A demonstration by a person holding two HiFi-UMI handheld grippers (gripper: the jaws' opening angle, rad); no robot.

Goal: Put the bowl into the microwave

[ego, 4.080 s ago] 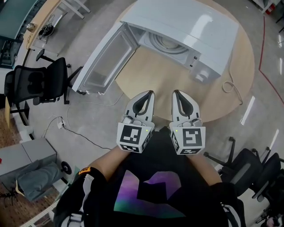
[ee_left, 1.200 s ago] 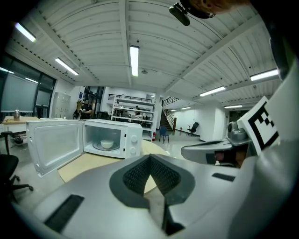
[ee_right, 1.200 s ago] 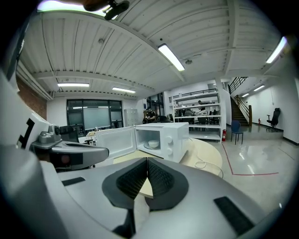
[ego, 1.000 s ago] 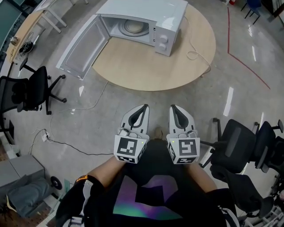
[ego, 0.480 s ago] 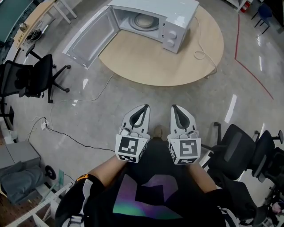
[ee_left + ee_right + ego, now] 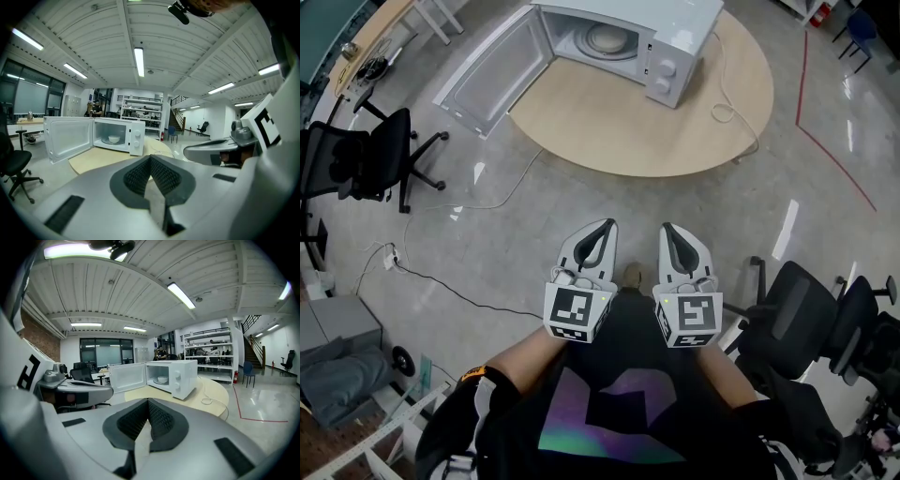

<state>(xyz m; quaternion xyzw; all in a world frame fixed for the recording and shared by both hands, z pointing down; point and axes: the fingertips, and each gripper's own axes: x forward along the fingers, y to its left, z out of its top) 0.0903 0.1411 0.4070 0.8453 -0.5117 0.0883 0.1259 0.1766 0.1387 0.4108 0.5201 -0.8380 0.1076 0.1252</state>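
Observation:
A white microwave (image 6: 670, 37) stands on the round wooden table (image 6: 647, 131) with its door (image 6: 492, 80) swung wide open to the left. Inside it sits a white bowl (image 6: 607, 39), also visible as the bowl (image 6: 113, 139) in the left gripper view and the bowl (image 6: 162, 379) in the right gripper view. My left gripper (image 6: 602, 228) and right gripper (image 6: 668, 229) are held side by side close to my body, well back from the table over the floor. Both are shut with nothing between their jaws.
A white power cord (image 6: 727, 112) curls on the table's right part. Black office chairs stand at the left (image 6: 356, 164) and lower right (image 6: 797, 319). A black cable (image 6: 450, 291) trails across the grey floor. A red line (image 6: 834, 150) marks the floor at right.
Since four seconds ago I have backed well away from the table; the microwave now lies far ahead. In the last half second the view barely shifts. Both grippers stay shut.

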